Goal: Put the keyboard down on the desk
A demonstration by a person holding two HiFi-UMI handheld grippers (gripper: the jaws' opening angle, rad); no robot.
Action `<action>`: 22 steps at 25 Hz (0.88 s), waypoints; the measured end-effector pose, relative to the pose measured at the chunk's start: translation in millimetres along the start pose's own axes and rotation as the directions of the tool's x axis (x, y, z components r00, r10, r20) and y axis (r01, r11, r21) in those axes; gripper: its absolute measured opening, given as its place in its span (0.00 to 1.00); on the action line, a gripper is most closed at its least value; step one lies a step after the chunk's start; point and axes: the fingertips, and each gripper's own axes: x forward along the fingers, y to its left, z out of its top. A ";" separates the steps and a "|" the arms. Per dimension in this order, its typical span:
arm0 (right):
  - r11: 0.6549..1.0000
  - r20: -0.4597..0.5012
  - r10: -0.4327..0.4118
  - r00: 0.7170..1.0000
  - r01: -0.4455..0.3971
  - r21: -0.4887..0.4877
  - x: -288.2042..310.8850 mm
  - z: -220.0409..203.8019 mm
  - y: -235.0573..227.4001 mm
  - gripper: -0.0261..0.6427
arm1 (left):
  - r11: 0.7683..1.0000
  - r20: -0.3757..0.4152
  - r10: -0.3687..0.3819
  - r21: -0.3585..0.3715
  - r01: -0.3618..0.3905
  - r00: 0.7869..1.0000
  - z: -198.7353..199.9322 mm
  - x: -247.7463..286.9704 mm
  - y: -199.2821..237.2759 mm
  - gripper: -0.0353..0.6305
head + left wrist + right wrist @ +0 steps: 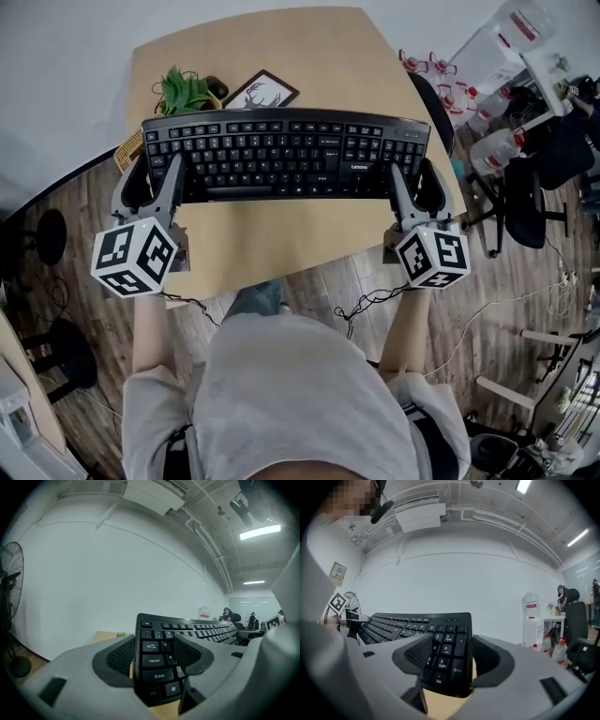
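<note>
A black keyboard (286, 155) lies crosswise over the light wooden desk (281, 248), keys up. My left gripper (157, 183) is shut on its left end, with the jaws above and below the Shift and Caps Lock keys (158, 660). My right gripper (415, 183) is shut on its right end, over the number pad (443, 656). In both gripper views the keyboard's near edge sits between the dark ribbed pads (119, 658), with desk wood showing under it. Whether the keyboard touches the desk I cannot tell.
Behind the keyboard on the desk are a small green plant (187, 91), a dark framed picture (261, 92) and a woven item (128, 150). A black office chair (525, 202) and water bottles (497, 150) stand to the right. A black stool (47, 234) stands at the left.
</note>
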 end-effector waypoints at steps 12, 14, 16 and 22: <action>0.999 -0.174 -0.032 0.984 0.039 0.037 40.8 -75.1 -22.2 0.42 | 0.999 -0.175 -0.011 -0.043 0.003 0.984 -71.8 64.4 14.5 0.43; 0.998 -0.205 -0.033 0.978 0.043 0.044 45.1 -88.5 -23.6 0.42 | 0.999 -0.205 -0.011 -0.050 0.001 0.979 -84.5 70.8 17.7 0.43; 0.998 -0.232 -0.032 0.972 0.045 0.051 49.6 -102.0 -24.1 0.42 | 0.998 -0.233 -0.011 -0.057 -0.003 0.973 -97.5 76.6 21.6 0.42; 0.996 -0.320 -0.026 0.947 0.051 0.072 62.2 -144.6 -23.7 0.42 | 0.997 -0.320 -0.005 -0.078 -0.021 0.947 -138.8 90.3 34.5 0.42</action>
